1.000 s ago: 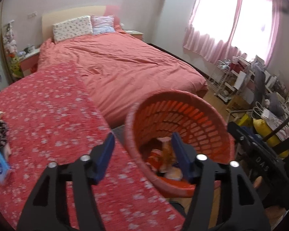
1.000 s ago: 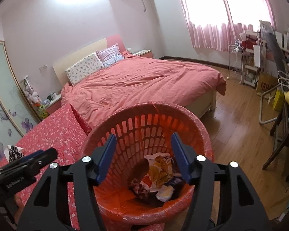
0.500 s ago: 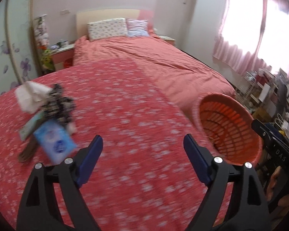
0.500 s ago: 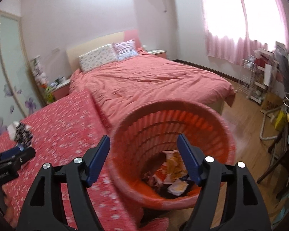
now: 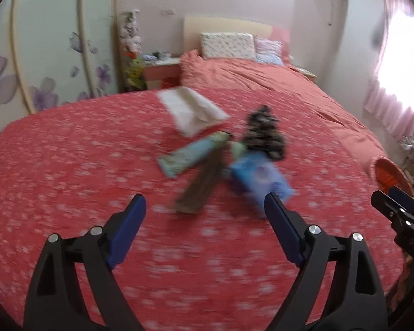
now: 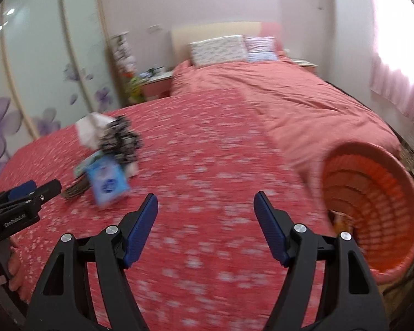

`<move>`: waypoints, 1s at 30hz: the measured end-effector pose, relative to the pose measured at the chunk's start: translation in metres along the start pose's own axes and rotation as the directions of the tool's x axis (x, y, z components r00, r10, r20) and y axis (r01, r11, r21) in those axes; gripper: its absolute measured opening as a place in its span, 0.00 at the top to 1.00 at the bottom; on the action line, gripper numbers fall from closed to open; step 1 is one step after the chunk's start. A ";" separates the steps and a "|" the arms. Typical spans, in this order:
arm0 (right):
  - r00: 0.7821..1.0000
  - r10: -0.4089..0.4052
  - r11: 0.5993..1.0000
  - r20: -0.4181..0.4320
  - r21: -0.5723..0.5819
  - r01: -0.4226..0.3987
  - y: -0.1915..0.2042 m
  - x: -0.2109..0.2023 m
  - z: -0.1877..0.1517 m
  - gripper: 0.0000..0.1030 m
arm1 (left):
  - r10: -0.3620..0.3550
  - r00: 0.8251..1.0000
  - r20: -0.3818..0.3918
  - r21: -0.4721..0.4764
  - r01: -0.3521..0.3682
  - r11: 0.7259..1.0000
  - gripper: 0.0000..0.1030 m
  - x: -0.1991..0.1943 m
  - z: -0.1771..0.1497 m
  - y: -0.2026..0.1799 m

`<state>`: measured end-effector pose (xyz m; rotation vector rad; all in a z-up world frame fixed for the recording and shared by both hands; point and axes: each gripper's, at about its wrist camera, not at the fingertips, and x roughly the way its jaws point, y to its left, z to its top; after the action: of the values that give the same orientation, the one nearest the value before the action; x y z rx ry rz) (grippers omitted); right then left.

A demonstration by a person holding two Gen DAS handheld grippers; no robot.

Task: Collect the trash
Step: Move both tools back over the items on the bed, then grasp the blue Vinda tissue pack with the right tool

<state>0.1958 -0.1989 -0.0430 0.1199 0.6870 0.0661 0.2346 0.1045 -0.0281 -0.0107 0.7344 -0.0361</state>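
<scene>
Blue-padded, our left tongs point(image 5: 204, 229) and right tongs point(image 6: 206, 222) gape empty, spread for the trash pile point(image 5: 220, 149) ahead; we keep the orange basket point(image 6: 372, 209) just right of them for dropping

My left hand-held gripper point(image 5: 204, 230) is matt black plastic with ribbed blue pads point(image 5: 127, 230) and shiny metal pins, over a matt red flowered cloth point(image 5: 69, 165) carrying a glossy blue plastic packet point(image 5: 259, 178), crumpled white paper point(image 5: 193, 110), beside a slatted orange plastic basket point(image 6: 372, 193).

Red white-flecked cloth point(image 5: 69, 165), orange basket point(image 6: 372, 193), blue packet point(image 5: 259, 175), black-and-white patterned scrap point(image 5: 265, 132), white paper point(image 5: 191, 110).
</scene>
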 end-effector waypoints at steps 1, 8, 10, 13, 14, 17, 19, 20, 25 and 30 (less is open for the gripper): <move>1.000 0.015 1.000 -0.007 -0.011 -0.016 0.010 0.004 0.000 0.31 | 0.019 1.000 0.007 0.000 -0.019 1.000 0.17 -0.003 -0.001 0.007; 0.992 0.108 0.991 -0.070 -0.073 -0.113 0.070 0.043 0.002 0.31 | 0.078 0.997 -0.008 -0.065 -0.078 0.995 0.04 -0.006 -0.003 0.063; 0.990 0.114 0.988 -0.083 -0.091 -0.122 0.082 0.052 0.003 0.31 | 0.101 0.995 0.001 -0.047 -0.100 0.994 0.04 -0.008 -0.004 0.069; 0.988 0.112 0.985 -0.105 -0.116 -0.124 0.095 0.065 0.006 0.31 | 0.102 0.995 -0.009 -0.038 -0.102 0.994 0.04 -0.007 -0.007 0.079; 0.988 0.110 0.984 -0.111 -0.125 -0.123 0.099 0.069 0.006 0.30 | 0.105 0.994 -0.017 -0.038 -0.105 0.994 0.04 -0.006 -0.008 0.083; 0.989 0.084 0.982 -0.125 -0.157 -0.103 0.109 0.078 0.007 0.23 | 0.101 0.995 -0.022 -0.044 -0.102 0.994 0.04 -0.003 -0.009 0.089; 0.987 0.075 0.982 -0.144 -0.161 -0.098 0.113 0.083 0.008 0.23 | 0.099 0.995 -0.022 -0.052 -0.100 0.994 0.04 -0.003 -0.011 0.093; 0.986 0.075 0.983 -0.151 -0.157 -0.099 0.114 0.086 0.009 0.23 | 0.096 0.995 -0.023 -0.053 -0.097 0.994 0.04 -0.002 -0.012 0.093; 0.983 0.070 0.983 -0.172 -0.154 -0.097 0.115 0.093 0.011 0.27 | 0.061 0.998 -0.030 -0.067 -0.063 0.996 0.04 0.001 -0.015 0.099; 0.980 0.077 0.980 -0.182 -0.165 -0.107 0.117 0.092 0.010 0.42 | 0.042 0.998 -0.039 -0.063 -0.045 0.997 0.04 0.006 -0.014 0.091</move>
<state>0.2705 -0.0742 -0.0775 -0.0230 0.8474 0.2277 0.2321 0.1957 -0.0441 -0.0551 0.7728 0.0289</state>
